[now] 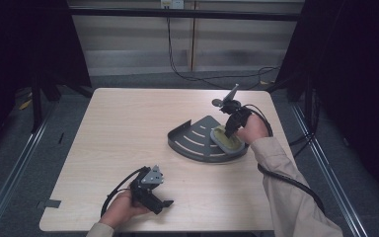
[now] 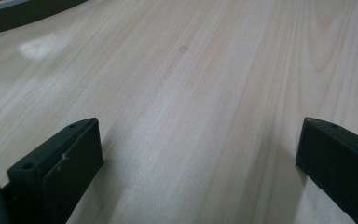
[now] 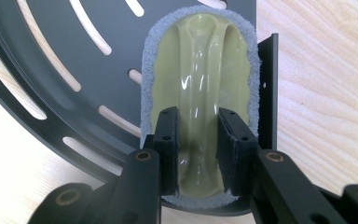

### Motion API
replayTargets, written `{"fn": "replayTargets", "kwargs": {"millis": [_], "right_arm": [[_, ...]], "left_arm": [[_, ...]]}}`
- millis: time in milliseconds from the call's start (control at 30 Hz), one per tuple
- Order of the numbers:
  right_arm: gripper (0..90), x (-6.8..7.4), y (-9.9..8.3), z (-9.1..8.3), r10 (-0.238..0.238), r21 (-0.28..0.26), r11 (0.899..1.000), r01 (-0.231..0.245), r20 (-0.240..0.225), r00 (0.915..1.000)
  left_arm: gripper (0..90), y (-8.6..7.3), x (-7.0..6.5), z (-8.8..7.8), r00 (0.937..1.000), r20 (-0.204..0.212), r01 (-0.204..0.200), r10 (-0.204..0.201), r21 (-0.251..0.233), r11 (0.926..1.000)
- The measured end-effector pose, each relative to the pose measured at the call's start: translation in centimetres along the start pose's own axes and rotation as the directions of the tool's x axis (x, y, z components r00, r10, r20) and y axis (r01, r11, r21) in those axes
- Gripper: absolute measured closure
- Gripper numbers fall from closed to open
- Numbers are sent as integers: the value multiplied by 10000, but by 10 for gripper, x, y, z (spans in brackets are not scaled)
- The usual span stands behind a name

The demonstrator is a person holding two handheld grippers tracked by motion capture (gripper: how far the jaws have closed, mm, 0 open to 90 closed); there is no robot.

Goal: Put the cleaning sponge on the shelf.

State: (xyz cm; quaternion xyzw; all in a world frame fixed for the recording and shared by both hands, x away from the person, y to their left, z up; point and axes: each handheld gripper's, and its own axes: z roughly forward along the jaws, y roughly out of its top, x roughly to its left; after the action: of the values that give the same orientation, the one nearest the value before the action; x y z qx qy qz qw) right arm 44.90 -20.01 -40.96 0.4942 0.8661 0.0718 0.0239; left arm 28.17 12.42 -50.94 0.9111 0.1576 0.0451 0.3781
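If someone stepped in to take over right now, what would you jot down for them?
Right claw: jaws set on either side of the raised handle of the yellow-green scrubber, apparently gripping it.
Scrubber: lying in the dark slotted corner tray, against its straight wall.
Left claw: wide open, holding nothing, low over the bare table near the front edge.
Done: scrubber grasped.
Left: probably lifting it out, or letting go if it is being put down.
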Motion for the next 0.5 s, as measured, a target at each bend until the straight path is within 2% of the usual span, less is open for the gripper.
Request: {"fn": "replayTargets", "kwargs": {"millis": [500], "right_arm": [[708, -3, -2, 5, 53, 69, 10000, -54, 119, 9999]], "left_arm": [[0, 0, 0, 0, 10000, 0, -39, 39, 24, 10000]]}}
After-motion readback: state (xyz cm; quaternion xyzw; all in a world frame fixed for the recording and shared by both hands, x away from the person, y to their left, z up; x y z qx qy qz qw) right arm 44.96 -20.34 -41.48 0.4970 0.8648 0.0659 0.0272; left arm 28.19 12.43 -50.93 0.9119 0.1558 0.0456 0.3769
